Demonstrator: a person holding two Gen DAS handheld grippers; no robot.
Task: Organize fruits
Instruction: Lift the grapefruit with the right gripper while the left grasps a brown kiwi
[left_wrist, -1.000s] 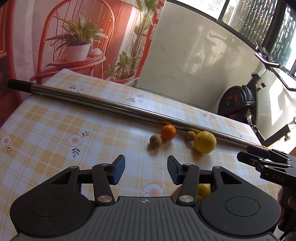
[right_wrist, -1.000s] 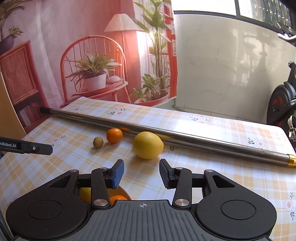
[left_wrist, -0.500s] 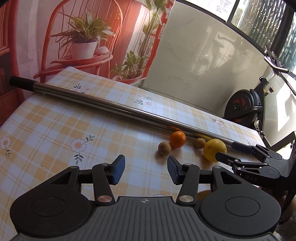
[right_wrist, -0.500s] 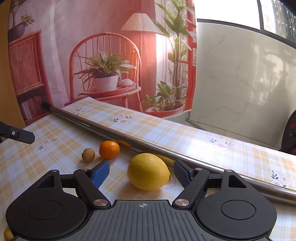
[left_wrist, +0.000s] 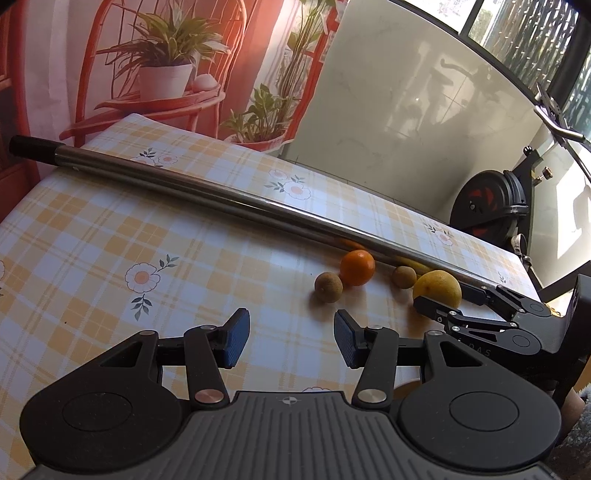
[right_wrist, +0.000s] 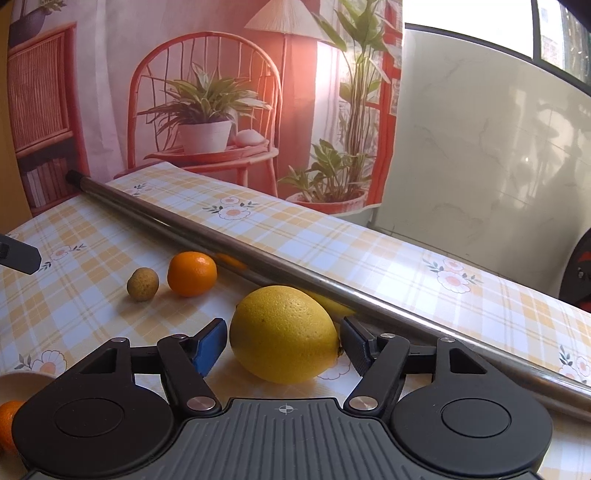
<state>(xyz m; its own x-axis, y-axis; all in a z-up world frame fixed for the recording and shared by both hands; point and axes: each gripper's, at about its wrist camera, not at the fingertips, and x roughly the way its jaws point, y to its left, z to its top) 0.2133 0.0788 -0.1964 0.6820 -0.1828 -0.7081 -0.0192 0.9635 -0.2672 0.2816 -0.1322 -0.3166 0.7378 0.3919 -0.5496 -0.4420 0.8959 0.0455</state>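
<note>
Left hand-held gripper (left_wrist: 290, 339): black body, ribbed grey top plate with crosshair mark, two round black hubs, silver pivot screws, blue ribbed pads (left_wrist: 236, 338). Right hand-held gripper (right_wrist: 282, 345): same build; side lettering "DAS".

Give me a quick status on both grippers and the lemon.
Right gripper closing around the lemon, pads not clearly pressing yet. Left gripper open, empty, held back. Metal pole lies right behind the lemon; orange clear to the side.

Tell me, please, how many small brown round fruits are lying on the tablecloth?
2: one brown fruit just left of the orange, the other between that orange and the lemon. More may hide behind the grippers.
</note>
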